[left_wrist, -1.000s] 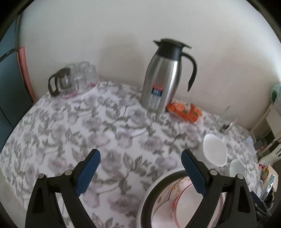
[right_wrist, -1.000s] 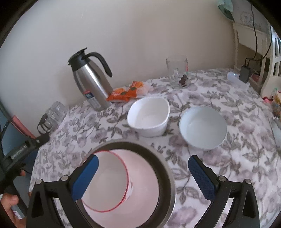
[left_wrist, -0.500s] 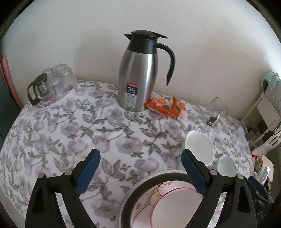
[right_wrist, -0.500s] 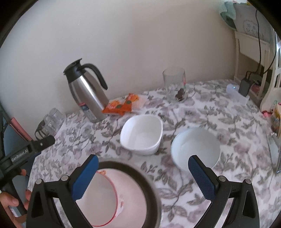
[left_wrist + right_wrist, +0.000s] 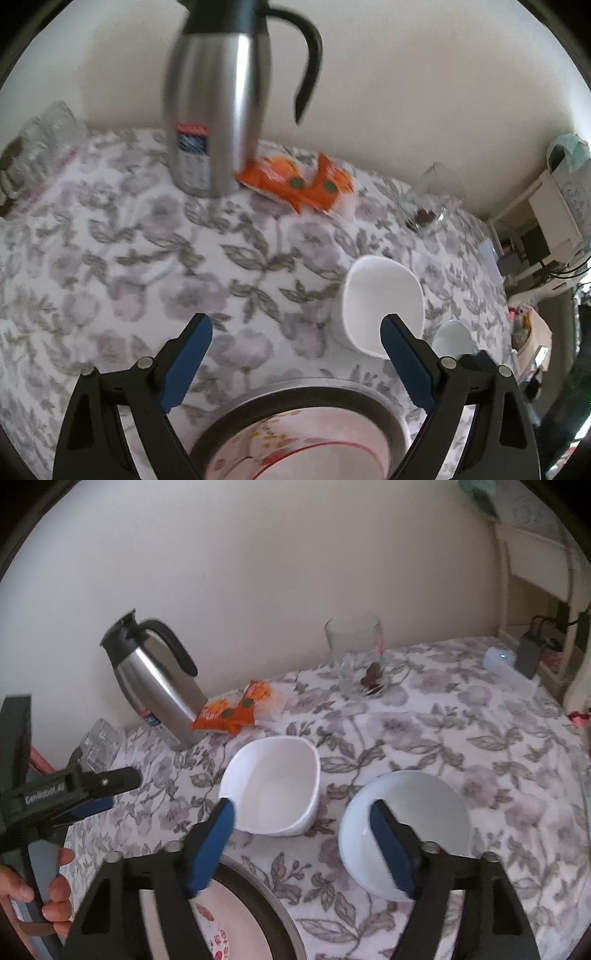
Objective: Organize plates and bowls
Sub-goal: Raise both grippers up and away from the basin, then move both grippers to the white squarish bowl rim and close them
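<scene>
A: Since a second ago both grippers have slid away from the metal basin [image 5: 258,897] toward the bowls; the flask [image 5: 218,96] now looms much larger in the left view.

B: And the jaws?

A: The right gripper [image 5: 303,834] is closing, with nothing between its pads yet. The left gripper [image 5: 295,354] hangs wide, empty.

B: Which bowl is nearer to which?

A: In the right view the square bowl [image 5: 273,786] lies just ahead and a little left, the round bowl [image 5: 406,823] just right, behind the right finger. The right gripper looks nearer both; the left one sits off to the left by the basin.

B: So the right likely takes one by the rim.
</scene>
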Demonstrator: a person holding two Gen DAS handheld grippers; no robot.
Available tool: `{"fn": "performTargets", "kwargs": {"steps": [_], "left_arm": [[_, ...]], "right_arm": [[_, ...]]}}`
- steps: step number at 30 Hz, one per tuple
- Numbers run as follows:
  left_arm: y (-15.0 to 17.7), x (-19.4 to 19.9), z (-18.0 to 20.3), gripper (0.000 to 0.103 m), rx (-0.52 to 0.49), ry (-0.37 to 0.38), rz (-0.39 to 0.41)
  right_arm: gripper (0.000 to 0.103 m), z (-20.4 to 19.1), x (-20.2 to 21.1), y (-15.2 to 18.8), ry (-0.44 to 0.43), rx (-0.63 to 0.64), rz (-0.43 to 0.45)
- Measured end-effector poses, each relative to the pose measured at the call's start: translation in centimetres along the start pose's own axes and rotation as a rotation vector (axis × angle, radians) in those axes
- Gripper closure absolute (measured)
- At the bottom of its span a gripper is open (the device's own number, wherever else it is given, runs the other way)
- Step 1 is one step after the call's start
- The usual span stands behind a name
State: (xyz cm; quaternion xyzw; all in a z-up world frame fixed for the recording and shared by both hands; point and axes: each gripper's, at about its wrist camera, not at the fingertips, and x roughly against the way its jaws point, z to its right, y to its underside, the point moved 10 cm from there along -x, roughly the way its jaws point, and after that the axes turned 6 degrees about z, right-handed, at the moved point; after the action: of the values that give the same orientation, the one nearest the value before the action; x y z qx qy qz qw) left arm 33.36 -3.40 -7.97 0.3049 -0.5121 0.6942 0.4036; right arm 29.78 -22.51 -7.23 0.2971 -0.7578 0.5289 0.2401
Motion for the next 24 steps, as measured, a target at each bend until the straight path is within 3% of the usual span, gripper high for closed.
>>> {"fn": "performTargets", "kwargs": {"steps": [3, 8, 19, 21, 24], "left_arm": [[0.3, -1.7, 0.9, 0.017, 0.007, 0.021, -0.045], [0.0, -3.7, 1.8, 0.018, -0.003, 0.025, -0.073], [0.3, -6.9, 3.9, 0.042, -0.067, 0.015, -0.122], [0.6, -7.4, 4.3, 0.054, -0.079, 0.014, -0.131], [0.9, -8.3, 4.6, 0.059, -0.093, 0.005, -0.148]], "right_arm": [[0.041, -0.3, -1.5, 0.6, -0.011, 0.017, -0.028], [0.048, -0.4, -3.2, 0.8, -0.018, 0.035, -0.048], [0.061, -0.4, -5.9, 0.6, -0.049, 0.045, -0.058], [0.063, -0.4, -6.2, 0.6, -0.041, 0.059, -0.054], [0.064, -0.4, -6.3, 0.4, -0.041, 0.065, -0.050]]}}
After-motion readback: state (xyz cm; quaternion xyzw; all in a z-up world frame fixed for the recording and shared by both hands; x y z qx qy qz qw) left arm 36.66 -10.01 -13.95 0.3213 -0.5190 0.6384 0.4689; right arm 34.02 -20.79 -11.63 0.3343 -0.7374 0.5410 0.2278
